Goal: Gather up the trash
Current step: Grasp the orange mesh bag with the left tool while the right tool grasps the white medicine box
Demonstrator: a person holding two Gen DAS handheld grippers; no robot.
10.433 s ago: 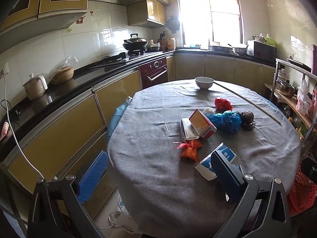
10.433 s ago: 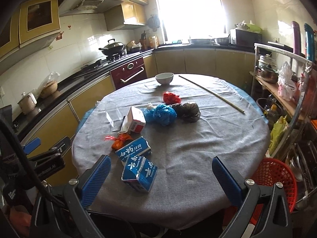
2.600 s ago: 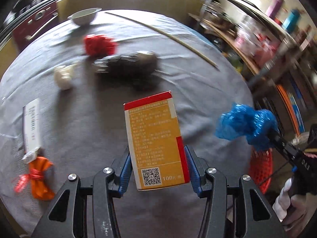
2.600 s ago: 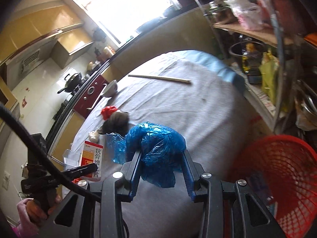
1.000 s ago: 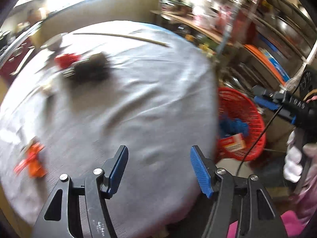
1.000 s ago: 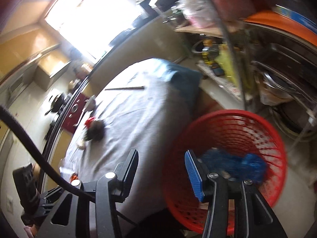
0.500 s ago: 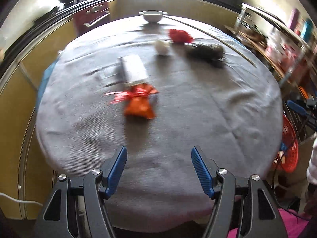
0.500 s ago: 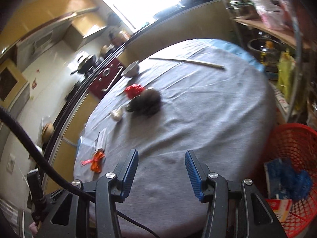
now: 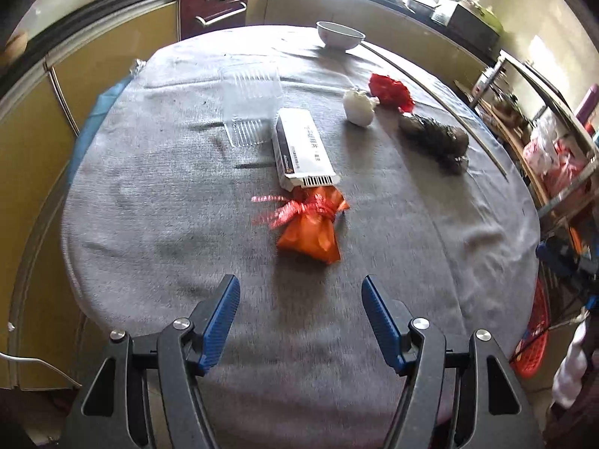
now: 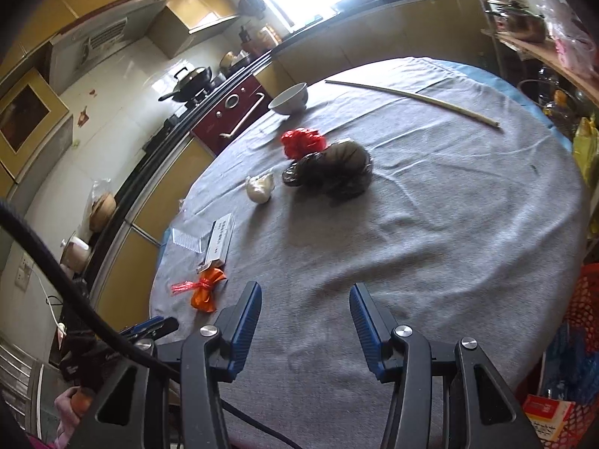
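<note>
both grippers empty over the table [image 9: 157,187], trash ahead of the fingers

left gripper [image 9: 299,299] spread, nothing between its fingers, orange bag [image 9: 312,230] just ahead, touching the white box [image 9: 303,149]. right gripper [image 10: 305,305] spread and empty, black bag [image 10: 333,168] well ahead, orange bag off to its left. red basket [image 10: 582,318] at right edge beside the table.

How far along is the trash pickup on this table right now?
Partly done. A blue bag and a yellow box already lie in the red basket. Nothing is in hand: the left gripper and right gripper hover empty over the table. Left to collect: the orange bag, white box, clear tray, white wad, red bag and dark bag.
</note>
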